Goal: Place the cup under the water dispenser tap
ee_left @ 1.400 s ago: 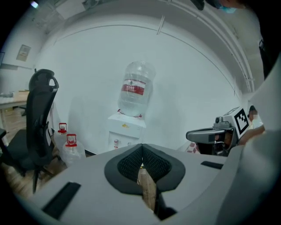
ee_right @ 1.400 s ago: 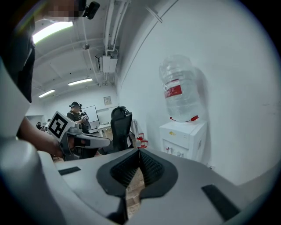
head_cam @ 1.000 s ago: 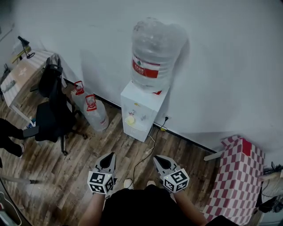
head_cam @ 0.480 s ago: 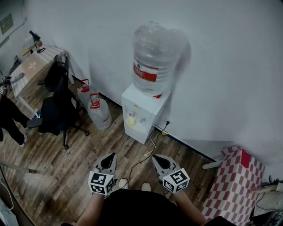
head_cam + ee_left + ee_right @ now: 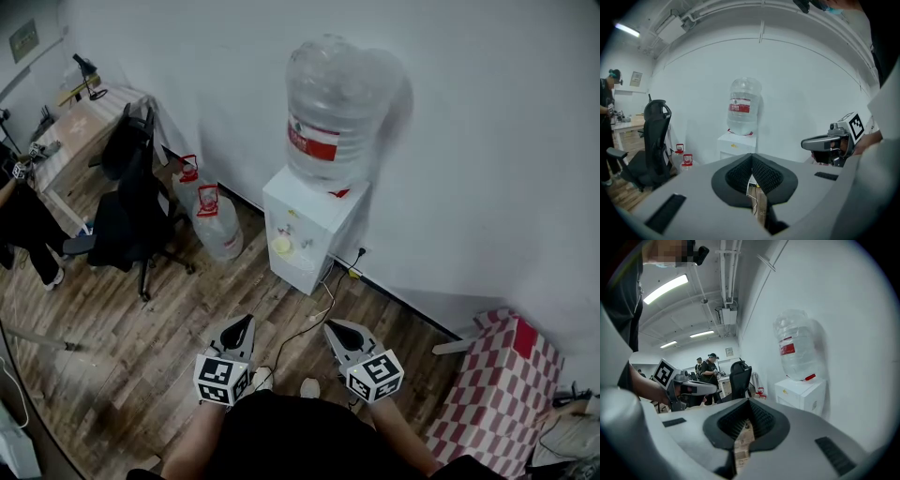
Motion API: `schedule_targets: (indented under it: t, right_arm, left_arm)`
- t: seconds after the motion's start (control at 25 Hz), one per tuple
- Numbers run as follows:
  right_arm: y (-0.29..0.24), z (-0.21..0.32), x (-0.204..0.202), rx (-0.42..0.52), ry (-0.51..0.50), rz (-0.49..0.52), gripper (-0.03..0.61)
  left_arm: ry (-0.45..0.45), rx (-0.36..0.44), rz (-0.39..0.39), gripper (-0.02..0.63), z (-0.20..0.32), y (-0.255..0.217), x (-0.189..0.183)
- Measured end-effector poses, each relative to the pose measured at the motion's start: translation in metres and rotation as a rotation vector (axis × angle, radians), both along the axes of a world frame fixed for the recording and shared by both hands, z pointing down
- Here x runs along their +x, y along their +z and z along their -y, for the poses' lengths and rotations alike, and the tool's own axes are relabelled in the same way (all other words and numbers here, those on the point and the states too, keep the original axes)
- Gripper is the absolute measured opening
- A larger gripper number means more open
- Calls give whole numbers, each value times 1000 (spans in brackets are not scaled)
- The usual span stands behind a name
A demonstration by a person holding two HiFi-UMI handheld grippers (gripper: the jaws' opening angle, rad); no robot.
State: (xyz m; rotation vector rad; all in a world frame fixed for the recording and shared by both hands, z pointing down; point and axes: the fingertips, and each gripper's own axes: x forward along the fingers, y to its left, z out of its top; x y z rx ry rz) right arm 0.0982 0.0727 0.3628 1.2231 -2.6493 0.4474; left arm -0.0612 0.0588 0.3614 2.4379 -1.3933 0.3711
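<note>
The white water dispenser (image 5: pixel 302 217) stands against the wall with a big clear bottle (image 5: pixel 336 111) on top. It also shows in the left gripper view as the dispenser (image 5: pixel 736 143) and in the right gripper view as the dispenser (image 5: pixel 801 392). A small yellow round thing (image 5: pixel 279 246) sits in its tap recess; I cannot tell what it is. My left gripper (image 5: pixel 245 322) and right gripper (image 5: pixel 330 325) hang side by side over the wooden floor, well short of the dispenser and pointing toward it. Both are shut with nothing between the jaws.
A black office chair (image 5: pixel 131 220) and two water jugs with red caps (image 5: pixel 217 230) stand left of the dispenser. A desk (image 5: pixel 84 122) and a person in dark clothes (image 5: pixel 23 220) are at far left. A red-checked cloth (image 5: pixel 497 394) lies at right. A cable (image 5: pixel 314 319) runs across the floor.
Both grippers have risen slightly and stay shut. The view has shifted, and the person in dark clothes now shows further in at the left edge.
</note>
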Motion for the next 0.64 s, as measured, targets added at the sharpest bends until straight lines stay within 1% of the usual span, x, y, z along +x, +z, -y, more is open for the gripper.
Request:
schedule_targets:
  t: [0.2,0.64]
  right_arm:
    - [5,-7,1,-13,-4,-12,21]
    - [4,-4,19,-7,22,-21,21]
  left_arm:
    - [4,-19,-4,14,-5,7,5]
    - [28,-16,-10,14,3,8,24]
